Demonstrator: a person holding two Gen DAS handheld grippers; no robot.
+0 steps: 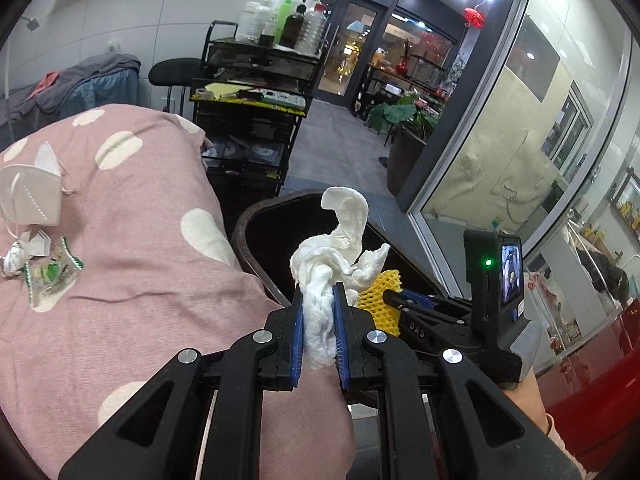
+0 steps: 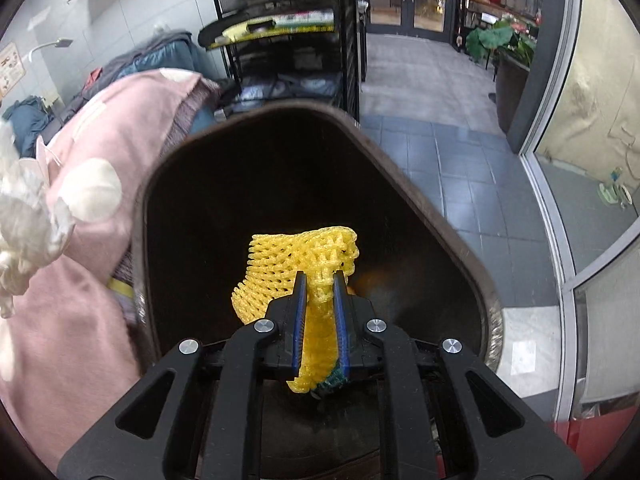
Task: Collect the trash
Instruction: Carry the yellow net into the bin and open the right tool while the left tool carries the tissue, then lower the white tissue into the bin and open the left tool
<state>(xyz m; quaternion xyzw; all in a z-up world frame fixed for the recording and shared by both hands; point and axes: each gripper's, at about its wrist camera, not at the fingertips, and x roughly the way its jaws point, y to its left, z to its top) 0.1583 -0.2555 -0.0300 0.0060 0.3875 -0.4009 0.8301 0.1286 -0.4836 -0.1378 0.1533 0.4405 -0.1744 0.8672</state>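
Observation:
My left gripper (image 1: 318, 292) is shut on a crumpled white tissue (image 1: 332, 248), held at the edge of the pink bed beside the dark trash bin (image 1: 256, 216). My right gripper (image 2: 320, 280) is shut on a yellow foam fruit net (image 2: 304, 256) and holds it over the open mouth of the bin (image 2: 420, 196). The net (image 1: 380, 300) and the right gripper also show in the left wrist view. On the bed lie a white face mask (image 1: 32, 196) and small wrappers (image 1: 52, 272). The tissue shows blurred at the left edge of the right wrist view (image 2: 24, 216).
A pink spotted blanket (image 1: 140, 240) covers the bed on the left. A black trolley (image 1: 248, 112) with bottles stands behind the bin. Grey tiled floor (image 2: 440, 128) and a glass wall (image 1: 520, 140) lie to the right.

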